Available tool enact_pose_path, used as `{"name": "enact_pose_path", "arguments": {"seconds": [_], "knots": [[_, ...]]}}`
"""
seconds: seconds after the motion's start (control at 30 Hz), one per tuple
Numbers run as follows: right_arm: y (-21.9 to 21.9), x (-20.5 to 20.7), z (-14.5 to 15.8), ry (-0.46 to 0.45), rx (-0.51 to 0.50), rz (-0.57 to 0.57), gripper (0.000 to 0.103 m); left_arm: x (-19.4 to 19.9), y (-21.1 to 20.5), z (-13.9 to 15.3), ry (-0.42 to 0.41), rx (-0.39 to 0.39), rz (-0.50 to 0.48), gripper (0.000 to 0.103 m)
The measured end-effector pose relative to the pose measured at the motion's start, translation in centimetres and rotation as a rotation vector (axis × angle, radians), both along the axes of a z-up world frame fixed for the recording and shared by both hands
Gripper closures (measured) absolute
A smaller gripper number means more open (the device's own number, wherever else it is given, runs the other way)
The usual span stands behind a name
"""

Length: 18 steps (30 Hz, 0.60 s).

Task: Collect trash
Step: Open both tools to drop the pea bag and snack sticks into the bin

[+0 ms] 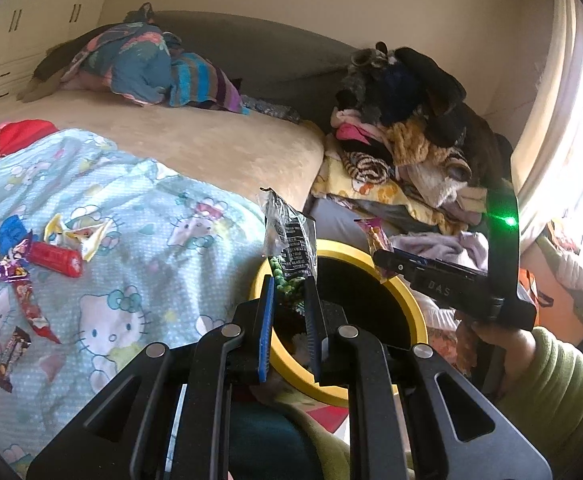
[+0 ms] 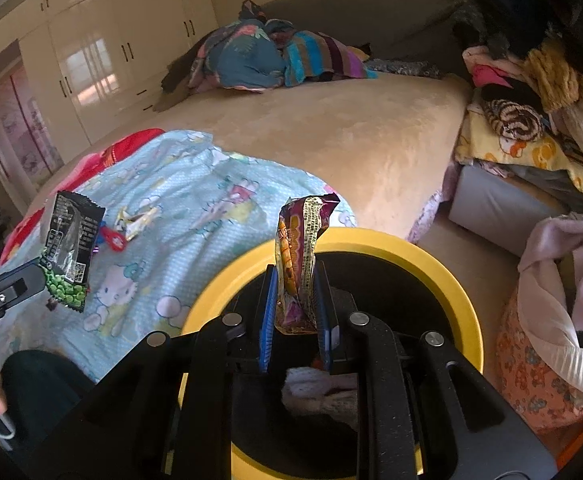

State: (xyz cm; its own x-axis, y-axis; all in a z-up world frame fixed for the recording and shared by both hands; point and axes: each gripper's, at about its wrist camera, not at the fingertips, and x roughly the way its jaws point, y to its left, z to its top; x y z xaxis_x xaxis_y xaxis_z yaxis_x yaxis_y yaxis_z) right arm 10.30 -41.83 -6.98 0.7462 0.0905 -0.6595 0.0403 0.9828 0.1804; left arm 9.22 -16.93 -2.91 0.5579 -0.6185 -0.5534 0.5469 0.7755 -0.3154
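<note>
My left gripper (image 1: 290,294) is shut on a black and clear packet of green peas (image 1: 289,248), held upright over the near rim of a yellow bin (image 1: 413,304). My right gripper (image 2: 293,300) is shut on a purple and orange snack wrapper (image 2: 299,256), held above the bin's black inside; its yellow rim (image 2: 457,276) shows beyond. In the right wrist view the left gripper (image 2: 27,280) with the pea packet (image 2: 69,256) hangs at the left, over the bed. Several wrappers lie on the Hello Kitty sheet (image 1: 139,208): a red one (image 1: 57,258), a yellow-white one (image 1: 79,234), a brown one (image 1: 11,356).
The bin stands on the floor beside the bed (image 2: 351,140). A floral bag stuffed with cloth (image 2: 539,360) is right of the bin. A tall heap of clothes (image 2: 531,80) sits on a grey box behind it. Bundled blankets (image 2: 259,56) lie at the bed's far end.
</note>
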Motion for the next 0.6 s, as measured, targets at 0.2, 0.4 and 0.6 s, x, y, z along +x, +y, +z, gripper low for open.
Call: {"name": "enact_pose_path", "arguments": {"seconds": [0.2,0.4,0.6], "knots": [[-1.1,-0.3,-0.8,0.017,0.018,-0.023,0.090,-0.6,-2.0,-0.9,0.008,0.034,-0.042,0.089],[-1.5,-0.1,-1.2,0.025,0.035,-0.023,0.090,-1.1,-4.1,-2.4,0.025,0.070,-0.087,0.089],[-1.9,-0.1,-1.8,0.047,0.042,-0.029,0.090,-0.7,-5.6,-3.4,0.052,0.090,-0.119,0.089]]}}
